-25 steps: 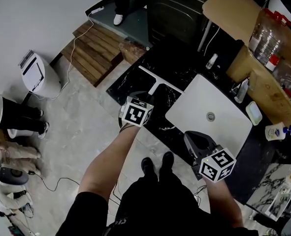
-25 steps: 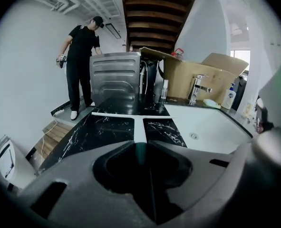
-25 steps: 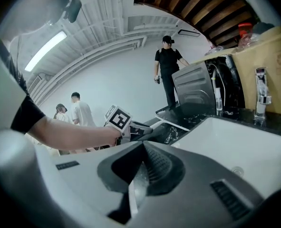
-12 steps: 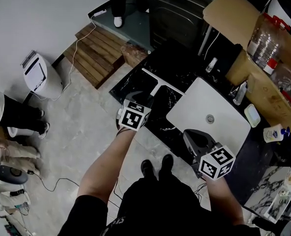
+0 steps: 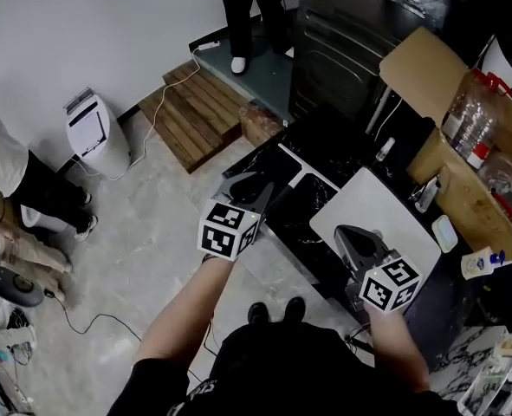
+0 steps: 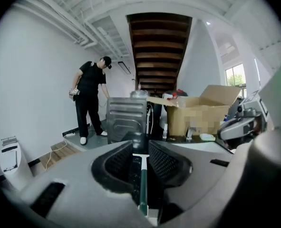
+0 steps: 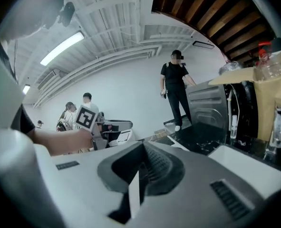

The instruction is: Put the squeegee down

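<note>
Where the squeegee (image 6: pixel 141 177) lies: as far as I can judge, flat on the black table (image 5: pixel 329 133), with its white head away from the person and its green shaft running back toward the left tongs. The task looks all but done.
Left tongs (image 5: pixel 254 189): open, above the near end of the shaft. The jaws have just been closing part-way, and the shaft shows in the gap between them with neither pad pressing on it.
Right tongs (image 5: pixel 357 239): closed on nothing, over the white basin (image 5: pixel 394 211) in the head view, well apart from the squeegee.
Risk, re-grip: if the left jaws close further while the shaft is in line with them, they could pinch it and lift it off the table again.
Risk, knock: a sideways pull-away could catch the shaft with a pad. That would swing the head across the table or push the squeegee over the front edge onto the floor (image 5: pixel 152 232).
Risk, overhang: I cannot tell whether the shaft's end sticks out past the table edge. If it does, a light brush could tip it off.
Safer course: probably to spread the left jaws wide and draw straight back and up.
</note>
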